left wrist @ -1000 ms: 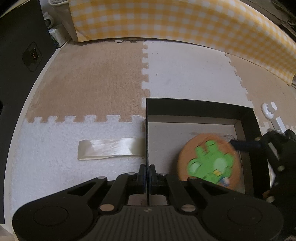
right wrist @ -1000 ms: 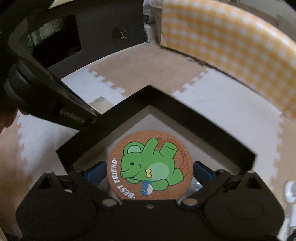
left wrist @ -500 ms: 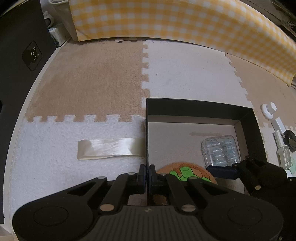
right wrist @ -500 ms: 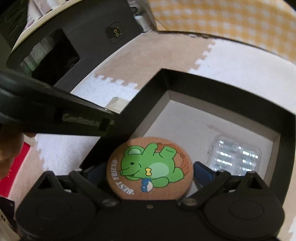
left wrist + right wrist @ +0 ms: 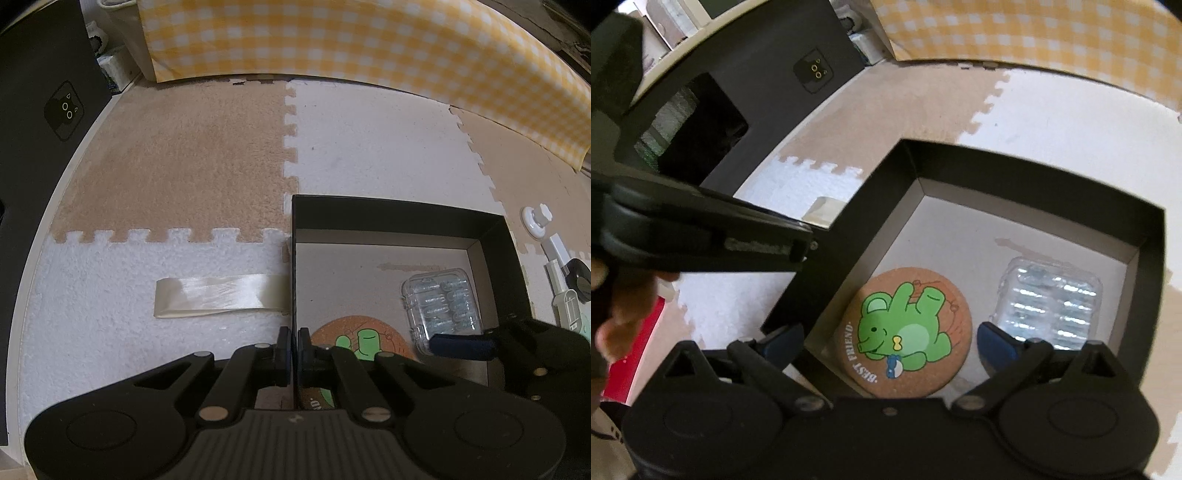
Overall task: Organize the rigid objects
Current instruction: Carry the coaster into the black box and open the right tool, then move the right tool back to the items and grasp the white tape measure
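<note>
A round cork coaster point(image 5: 903, 330) with a green bear lies flat on the floor of the black box point(image 5: 1034, 170), near its left wall; it also shows in the left wrist view point(image 5: 364, 341). A clear plastic case point(image 5: 1049, 306) lies beside it on the right, also in the left wrist view point(image 5: 441, 304). My right gripper point(image 5: 890, 341) is open, its blue fingers point(image 5: 995, 345) spread either side of the coaster and apart from it. My left gripper point(image 5: 294, 349) is shut on the box's left wall point(image 5: 293, 258).
A cream ribbon strip point(image 5: 218, 297) lies on the foam mat left of the box. Small white and black items point(image 5: 554, 254) lie right of the box. A black cabinet point(image 5: 40, 110) stands at the left, yellow checked cloth point(image 5: 369, 44) at the back.
My right gripper carried the coaster down to the box floor, opened and let it go. The left gripper has stayed clamped on the box wall.
</note>
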Motion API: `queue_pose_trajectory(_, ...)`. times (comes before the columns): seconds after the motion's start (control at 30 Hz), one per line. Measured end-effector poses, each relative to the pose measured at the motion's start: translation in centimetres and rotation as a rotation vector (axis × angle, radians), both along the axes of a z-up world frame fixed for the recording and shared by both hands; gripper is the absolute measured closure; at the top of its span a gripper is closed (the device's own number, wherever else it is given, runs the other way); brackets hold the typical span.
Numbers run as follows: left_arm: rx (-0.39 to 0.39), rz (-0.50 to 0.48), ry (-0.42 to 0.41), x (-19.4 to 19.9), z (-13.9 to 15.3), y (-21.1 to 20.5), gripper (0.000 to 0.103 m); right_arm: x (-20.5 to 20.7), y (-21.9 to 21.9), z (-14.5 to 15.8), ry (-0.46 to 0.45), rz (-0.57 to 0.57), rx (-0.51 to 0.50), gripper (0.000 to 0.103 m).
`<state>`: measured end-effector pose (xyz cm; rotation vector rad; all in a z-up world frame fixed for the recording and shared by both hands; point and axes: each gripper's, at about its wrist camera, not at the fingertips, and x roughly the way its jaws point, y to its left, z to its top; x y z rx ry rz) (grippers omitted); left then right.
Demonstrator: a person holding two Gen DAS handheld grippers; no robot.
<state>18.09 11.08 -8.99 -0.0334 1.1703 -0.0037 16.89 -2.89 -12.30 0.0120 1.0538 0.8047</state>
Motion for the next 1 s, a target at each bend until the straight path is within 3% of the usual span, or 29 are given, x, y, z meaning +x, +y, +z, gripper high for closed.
queue_pose_trajectory(0.27, -0.001, 0.001, 0.0, 0.0, 0.0, 0.0, 0.1, -1.0, -1.4, 2.9, -0.069, 0.01, -0.035, 0.002)
queue_pose_trajectory(0.47, 0.003, 0.0, 0.0, 0.0, -0.1, 0.1, 0.1, -1.6, -4.9, 6.0, -0.16, -0.033, -0.039, 0.001)
queue_pose_trajectory(0.77, 0.011, -0.001, -0.001, -0.1, 0.0, -0.1, 0.1, -1.9, -13.0, 9.6, -0.295, -0.223, -0.067, 0.001)
queue_pose_trajectory(1.0, 0.015, -0.002, -0.002, -0.1, 0.0, -0.2, 0.1, -1.9, -18.3, 10.0, -0.309, -0.404, -0.084, 0.001)
